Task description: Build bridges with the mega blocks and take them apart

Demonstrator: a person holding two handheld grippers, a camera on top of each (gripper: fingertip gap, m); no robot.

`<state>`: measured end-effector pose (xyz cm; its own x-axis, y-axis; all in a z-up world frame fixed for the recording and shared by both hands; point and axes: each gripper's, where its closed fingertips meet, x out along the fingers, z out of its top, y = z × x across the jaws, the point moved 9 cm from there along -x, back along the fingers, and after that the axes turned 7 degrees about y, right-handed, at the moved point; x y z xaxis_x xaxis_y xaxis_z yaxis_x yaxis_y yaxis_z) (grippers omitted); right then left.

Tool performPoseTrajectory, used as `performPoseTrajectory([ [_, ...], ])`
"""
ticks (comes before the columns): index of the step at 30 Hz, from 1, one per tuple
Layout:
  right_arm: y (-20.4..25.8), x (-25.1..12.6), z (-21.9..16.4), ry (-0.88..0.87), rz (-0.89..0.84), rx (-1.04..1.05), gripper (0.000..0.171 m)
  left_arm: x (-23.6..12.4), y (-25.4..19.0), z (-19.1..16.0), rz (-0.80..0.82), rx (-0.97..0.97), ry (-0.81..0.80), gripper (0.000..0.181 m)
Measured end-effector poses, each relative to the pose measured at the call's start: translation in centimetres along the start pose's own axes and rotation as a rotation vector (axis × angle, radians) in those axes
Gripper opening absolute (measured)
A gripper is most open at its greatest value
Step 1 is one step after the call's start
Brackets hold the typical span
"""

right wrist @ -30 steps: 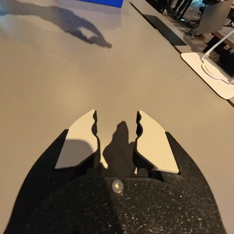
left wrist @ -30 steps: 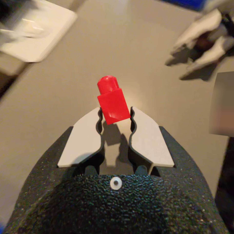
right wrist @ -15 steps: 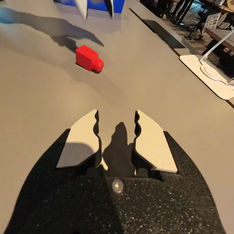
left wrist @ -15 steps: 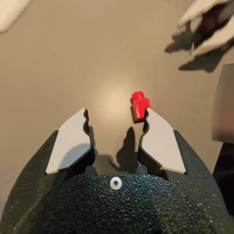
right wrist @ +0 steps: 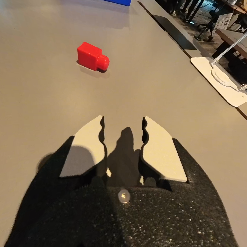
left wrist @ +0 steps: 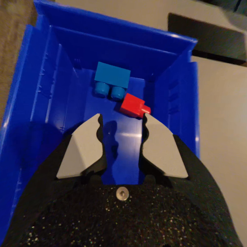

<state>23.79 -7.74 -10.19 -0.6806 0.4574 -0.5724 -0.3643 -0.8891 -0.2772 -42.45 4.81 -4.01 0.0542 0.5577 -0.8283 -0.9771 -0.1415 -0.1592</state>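
In the left wrist view my left gripper [left wrist: 122, 115] is open and empty above a blue bin [left wrist: 44, 82]. In the bin lie a teal two-stud block [left wrist: 112, 76] on its side and a small red one-stud block [left wrist: 131, 106] beside it, just beyond my right fingertip [left wrist: 147, 117]. In the right wrist view my right gripper [right wrist: 123, 117] is open and empty, low over the grey table [right wrist: 40, 93]. Another red one-stud block [right wrist: 90, 58] lies on its side on the table, ahead and to the left of it.
A corner of the blue bin [right wrist: 119, 2] shows at the far edge of the table. A white flat base with a clear stand [right wrist: 219, 80] sits at the table's right edge. A dark panel [right wrist: 173, 33] lies along that edge, also seen beyond the bin [left wrist: 208, 38]. Across from one pair of fingers to the other is roughly 60 centimetres. Between my left fingertips and the small red one-stud block [left wrist: 131, 106] there is roughly 6 centimetres.
My left gripper let go of the red block onto the table, then moved away to hover over the blue bin. The right gripper has hardly moved.
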Motion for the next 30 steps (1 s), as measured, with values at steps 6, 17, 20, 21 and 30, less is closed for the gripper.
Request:
performPoseTrajectory([
  [6, 0.0, 0.2, 0.1, 0.011, 0.008, 0.001, 0.053, 4.1, -0.1, 0.9, 0.004, 0.056, 0.120, 0.061],
  [17, 0.1, 0.2, 0.1, 0.009, 0.007, -0.008, 0.053, 5.6, -1.5, 1.2, -0.029, 0.203, 0.136, 0.044],
  [20, 0.1, 0.2, 0.1, 0.009, 0.007, -0.012, 0.053, 5.8, -2.0, 0.8, -0.077, 0.183, 0.198, 0.048],
  [21, 0.1, 0.2, 0.1, 0.010, 0.007, -0.014, 0.054, 6.0, -2.0, 0.6, -0.090, 0.167, 0.232, 0.063],
  [30, 0.1, 0.2, 0.1, 0.009, 0.008, -0.010, 0.054, 6.0, -2.5, 0.7, -0.162, 0.146, 0.242, 0.041],
])
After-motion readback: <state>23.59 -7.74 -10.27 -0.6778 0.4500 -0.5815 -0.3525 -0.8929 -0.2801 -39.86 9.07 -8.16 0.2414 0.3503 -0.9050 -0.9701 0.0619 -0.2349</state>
